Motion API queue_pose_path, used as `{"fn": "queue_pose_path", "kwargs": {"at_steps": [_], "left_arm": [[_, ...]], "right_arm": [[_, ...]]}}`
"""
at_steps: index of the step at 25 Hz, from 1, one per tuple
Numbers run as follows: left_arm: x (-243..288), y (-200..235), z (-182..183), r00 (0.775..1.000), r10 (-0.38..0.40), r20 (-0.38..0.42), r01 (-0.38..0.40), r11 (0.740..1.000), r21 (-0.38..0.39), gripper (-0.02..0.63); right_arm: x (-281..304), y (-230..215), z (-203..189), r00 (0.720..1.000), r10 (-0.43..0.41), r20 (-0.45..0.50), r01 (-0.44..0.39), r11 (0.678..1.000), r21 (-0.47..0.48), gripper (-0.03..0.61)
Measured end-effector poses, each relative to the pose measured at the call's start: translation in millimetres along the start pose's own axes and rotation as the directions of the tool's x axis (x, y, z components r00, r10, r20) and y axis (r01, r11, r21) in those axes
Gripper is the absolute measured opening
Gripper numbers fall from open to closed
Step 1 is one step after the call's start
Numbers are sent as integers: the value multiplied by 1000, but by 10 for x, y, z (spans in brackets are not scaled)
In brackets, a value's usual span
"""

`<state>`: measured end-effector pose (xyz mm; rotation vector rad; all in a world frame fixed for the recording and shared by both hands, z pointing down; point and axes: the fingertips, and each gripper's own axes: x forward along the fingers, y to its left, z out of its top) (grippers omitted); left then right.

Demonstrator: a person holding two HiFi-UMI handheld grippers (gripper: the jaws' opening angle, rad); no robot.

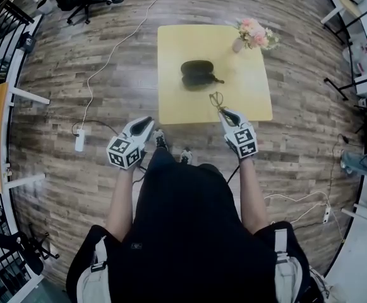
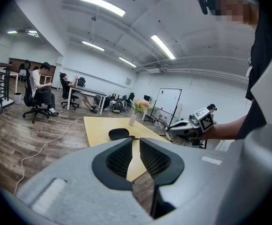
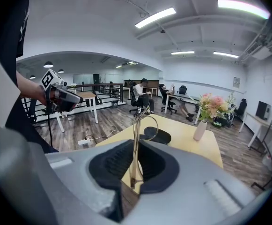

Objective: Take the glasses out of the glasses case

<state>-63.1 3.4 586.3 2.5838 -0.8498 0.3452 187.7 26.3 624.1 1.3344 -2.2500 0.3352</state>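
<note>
An open black glasses case (image 1: 199, 73) lies in the middle of the yellow table (image 1: 170, 43); it also shows as a dark oval (image 2: 119, 133) (image 3: 158, 135) in both gripper views. My right gripper (image 1: 224, 112) hovers over the table's near edge, shut on thin wire-framed glasses (image 1: 218, 100). In the right gripper view the glasses (image 3: 138, 125) stand upright between the pads of that gripper (image 3: 138, 146). My left gripper (image 1: 146, 122) is off the table's near-left corner, over the floor, its jaws (image 2: 135, 142) together with nothing in them.
A white vase of pink flowers (image 1: 254, 33) stands at the table's far right corner. A white cable and power strip (image 1: 80, 139) lie on the wooden floor to the left. People sit on office chairs (image 2: 37, 95) at desks far behind.
</note>
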Motion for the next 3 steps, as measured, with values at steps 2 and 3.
{"fn": "queue_pose_path", "kwargs": {"at_steps": [2,3], "left_arm": [[-4,31,21,1000,5,5,-5,1000,0,58],[-7,46,32,1000,7,7,-7,1000,0,58]], "right_arm": [[18,7,41,1000,1,4,-1,1000,-5,34],[27,12,62,1000,2,6,-2,1000,-8,34]]}}
